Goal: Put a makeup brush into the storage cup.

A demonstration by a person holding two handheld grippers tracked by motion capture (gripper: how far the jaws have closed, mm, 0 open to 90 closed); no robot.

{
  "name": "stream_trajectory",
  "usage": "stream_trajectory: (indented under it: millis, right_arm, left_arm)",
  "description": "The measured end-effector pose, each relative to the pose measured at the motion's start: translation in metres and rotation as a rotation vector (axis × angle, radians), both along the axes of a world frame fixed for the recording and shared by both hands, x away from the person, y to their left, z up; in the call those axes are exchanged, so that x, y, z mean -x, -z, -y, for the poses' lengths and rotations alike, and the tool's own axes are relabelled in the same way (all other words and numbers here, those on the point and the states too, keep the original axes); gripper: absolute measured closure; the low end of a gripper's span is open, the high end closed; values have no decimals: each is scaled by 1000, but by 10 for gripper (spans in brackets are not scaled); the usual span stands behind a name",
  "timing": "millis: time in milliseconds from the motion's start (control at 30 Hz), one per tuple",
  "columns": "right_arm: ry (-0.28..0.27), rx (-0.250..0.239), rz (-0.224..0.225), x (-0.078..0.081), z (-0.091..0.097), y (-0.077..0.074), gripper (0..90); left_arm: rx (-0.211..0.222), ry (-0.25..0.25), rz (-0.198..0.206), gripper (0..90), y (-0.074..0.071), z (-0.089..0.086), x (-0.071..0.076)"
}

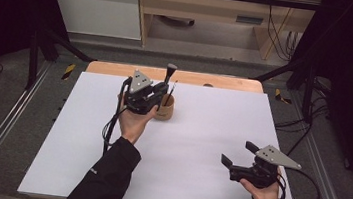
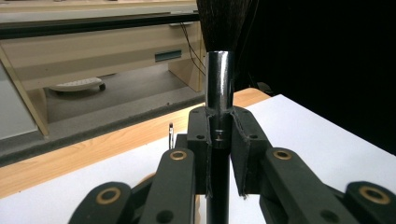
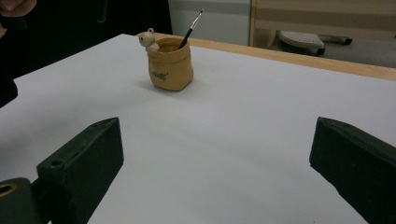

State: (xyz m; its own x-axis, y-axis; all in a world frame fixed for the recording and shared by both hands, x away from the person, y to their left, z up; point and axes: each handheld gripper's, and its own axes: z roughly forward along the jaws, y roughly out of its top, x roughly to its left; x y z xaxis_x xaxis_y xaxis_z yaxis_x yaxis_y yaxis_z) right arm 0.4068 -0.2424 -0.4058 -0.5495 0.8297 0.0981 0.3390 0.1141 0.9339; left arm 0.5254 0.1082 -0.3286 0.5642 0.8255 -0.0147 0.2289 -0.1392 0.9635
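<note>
Left hand-held gripper (image 1: 157, 99) clamps a black-bristled, chrome-ferruled makeup brush (image 2: 219, 84) upright, at nine o'clock of the tan sack-shaped ceramic pot (image 1: 165, 109); right hand-held gripper (image 1: 236, 153) gapes empty.

Floor (image 1: 209, 63): grey, beyond the table at 12 o'clock.
Desk (image 1: 200, 6): light wood, at 12 o'clock.
Cables (image 1: 279, 38): hanging, at 1 o'clock.
Sides: dark.

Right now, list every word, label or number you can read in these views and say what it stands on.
Dark lettering on the front of the tan sack-shaped brush pot: too small and blurred to read.
Small white mark on the person's black sleeve: too small to read.
Nothing else bears readable text.
</note>
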Motion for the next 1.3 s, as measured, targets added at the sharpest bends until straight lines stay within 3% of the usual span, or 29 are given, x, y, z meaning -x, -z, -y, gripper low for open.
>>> stream_trajectory:
  millis: [467, 933, 1300]
  right_arm:
    - [1, -1, -1, 0, 1, 1, 35]
    - [2, -7, 3, 0, 4, 0, 36]
    - [3, -6, 2, 0, 3, -1, 36]
  left_arm:
    - [10, -34, -9, 784, 2, 5, -22]
    - [-13, -50, -12, 784, 6, 13, -41]
    - [-13, -60, -25, 784, 16, 13, -56]
